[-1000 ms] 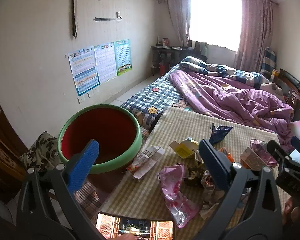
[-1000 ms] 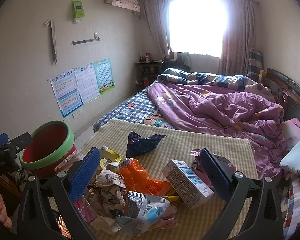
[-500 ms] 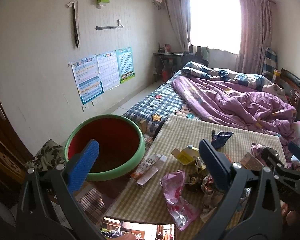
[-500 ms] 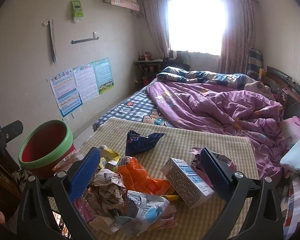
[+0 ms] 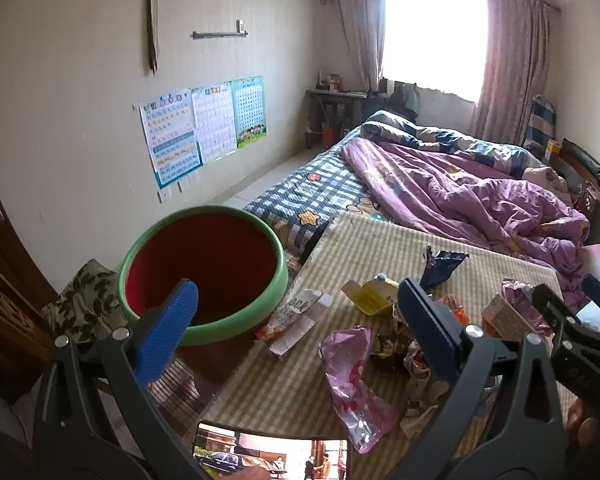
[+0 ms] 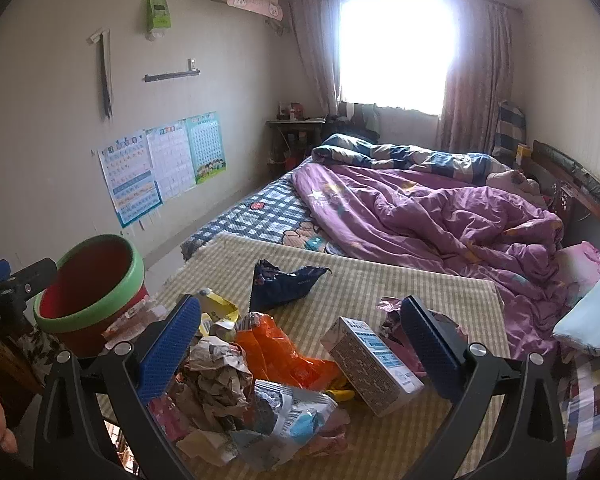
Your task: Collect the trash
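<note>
Trash lies heaped on a checked board [image 5: 364, 248] [image 6: 380, 280]: a pink wrapper [image 5: 352, 376], a yellow carton [image 5: 370, 298], a dark blue bag [image 6: 284, 280], an orange bag [image 6: 276, 352], crumpled paper [image 6: 216, 372] and a small printed box [image 6: 374, 364]. A red bin with a green rim [image 5: 204, 268] [image 6: 92, 292] stands at the board's left edge. My left gripper [image 5: 296, 332] is open and holds nothing, hovering between bin and pile. My right gripper [image 6: 300, 344] is open above the pile, empty.
A bed with a purple quilt [image 6: 440, 216] and a checked sheet lies behind the board. A phone with a lit screen [image 5: 272, 456] sits at the board's near edge. A leaf-print cushion [image 5: 84, 300] lies left of the bin. Posters [image 5: 204, 124] hang on the left wall.
Both views have pulled back and up a little, so the bin and trash sit lower and smaller. Both grippers stay open and nothing has been picked up.
</note>
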The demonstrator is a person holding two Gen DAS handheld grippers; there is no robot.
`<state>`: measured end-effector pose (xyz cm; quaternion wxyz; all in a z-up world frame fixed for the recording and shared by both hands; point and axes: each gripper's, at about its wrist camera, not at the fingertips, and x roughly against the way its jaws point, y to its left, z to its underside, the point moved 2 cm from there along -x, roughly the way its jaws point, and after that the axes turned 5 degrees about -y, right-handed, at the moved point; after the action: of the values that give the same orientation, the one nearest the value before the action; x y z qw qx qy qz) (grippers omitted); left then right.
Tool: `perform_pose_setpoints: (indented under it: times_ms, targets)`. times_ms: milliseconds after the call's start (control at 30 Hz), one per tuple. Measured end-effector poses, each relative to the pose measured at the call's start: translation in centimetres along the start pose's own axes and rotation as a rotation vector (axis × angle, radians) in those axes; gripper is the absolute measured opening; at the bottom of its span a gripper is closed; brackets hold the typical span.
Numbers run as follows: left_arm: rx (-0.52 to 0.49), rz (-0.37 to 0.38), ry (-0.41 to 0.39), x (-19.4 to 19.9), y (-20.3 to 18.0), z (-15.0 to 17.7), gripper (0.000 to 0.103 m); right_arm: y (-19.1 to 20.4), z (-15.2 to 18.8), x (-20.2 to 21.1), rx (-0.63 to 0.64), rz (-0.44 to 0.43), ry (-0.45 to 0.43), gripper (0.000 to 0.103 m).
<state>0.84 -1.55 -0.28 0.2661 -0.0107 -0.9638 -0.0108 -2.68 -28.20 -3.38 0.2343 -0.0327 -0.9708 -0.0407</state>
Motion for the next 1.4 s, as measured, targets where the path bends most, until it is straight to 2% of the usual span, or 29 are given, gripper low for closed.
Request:
perform_pose_setpoints:
  times_ms: [833, 933, 1067, 1233, 1400]
  targets:
    - [-0.001, 0.011, 0.025, -1.0, -0.1, 1.4, 0.098, -0.1, -0.3, 0.3, -0.006, 0.003, 0.001, 0.096]
    - [-0.018, 0.008, 0.021, -1.1, 0.0, 1.5, 0.098, 0.1, -0.1, 0.2, -0.01, -0.028, 0.012, 0.096]
    - [-0.008, 0.028, 0.056, -1.9, 0.9, 2.3, 0.098, 0.5, 1.0, 0.1, -0.003, -0.085, 0.054, 0.096]
    - [-0.011, 0.015, 0.064, -2.5, 1.5, 3.5, 0.098, 1.3, 2.9, -0.4, 0.027, -0.119, 0.118, 0.096]
    - [-0.028, -0.004, 0.054, -2.4, 1.3, 3.8, 0.098, 1.4, 3.5, -0.3, 0.03, -0.127, 0.124, 0.096]
